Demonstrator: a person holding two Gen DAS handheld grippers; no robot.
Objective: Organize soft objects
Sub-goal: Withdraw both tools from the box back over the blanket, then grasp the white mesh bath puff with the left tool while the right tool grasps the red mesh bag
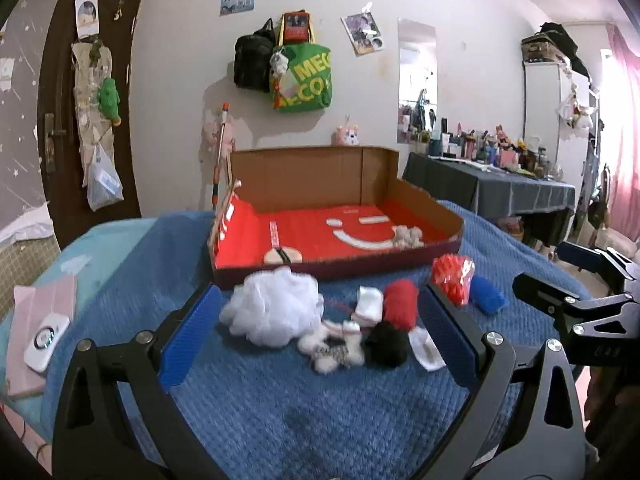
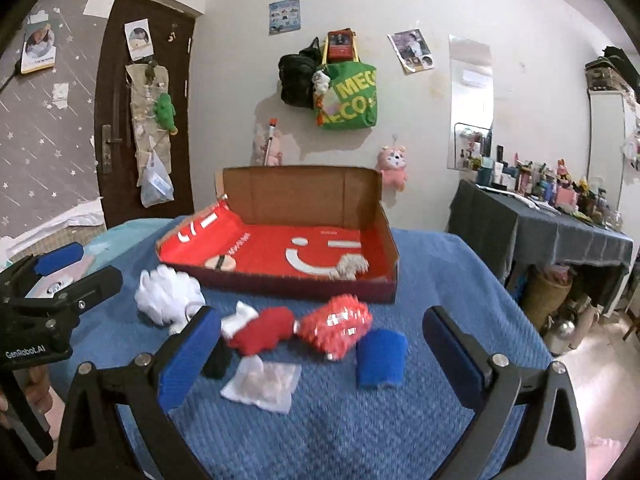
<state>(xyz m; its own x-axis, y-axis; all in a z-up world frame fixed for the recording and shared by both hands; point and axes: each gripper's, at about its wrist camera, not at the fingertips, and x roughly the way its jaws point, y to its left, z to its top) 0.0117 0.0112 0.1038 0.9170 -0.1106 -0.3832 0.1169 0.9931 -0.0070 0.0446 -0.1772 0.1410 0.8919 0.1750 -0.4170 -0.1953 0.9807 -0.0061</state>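
Note:
A pile of soft things lies on the blue blanket (image 1: pixel 320 420) in front of a cardboard box (image 1: pixel 308 176) with a red floor: a white mesh puff (image 1: pixel 272 304), a red plush roll (image 1: pixel 400 300), a black soft item (image 1: pixel 386 344), a small white spotted plush (image 1: pixel 332 348), a red spiky bag (image 2: pixel 336 326) and a blue sponge (image 2: pixel 380 356). A white plastic pouch (image 2: pixel 264 386) lies nearest. A small plush (image 2: pixel 352 268) and a round pad (image 2: pixel 219 262) lie in the box. My left gripper (image 1: pixel 320 320) is open around the pile. My right gripper (image 2: pixel 320 356) is open above it.
A pink case with a white device (image 1: pixel 40 336) lies on the bed's left side. A dresser with a dark cloth and many bottles (image 1: pixel 488 184) stands at the right. A dark door (image 1: pixel 88 100) and hanging bags (image 1: pixel 304 76) are on the far wall.

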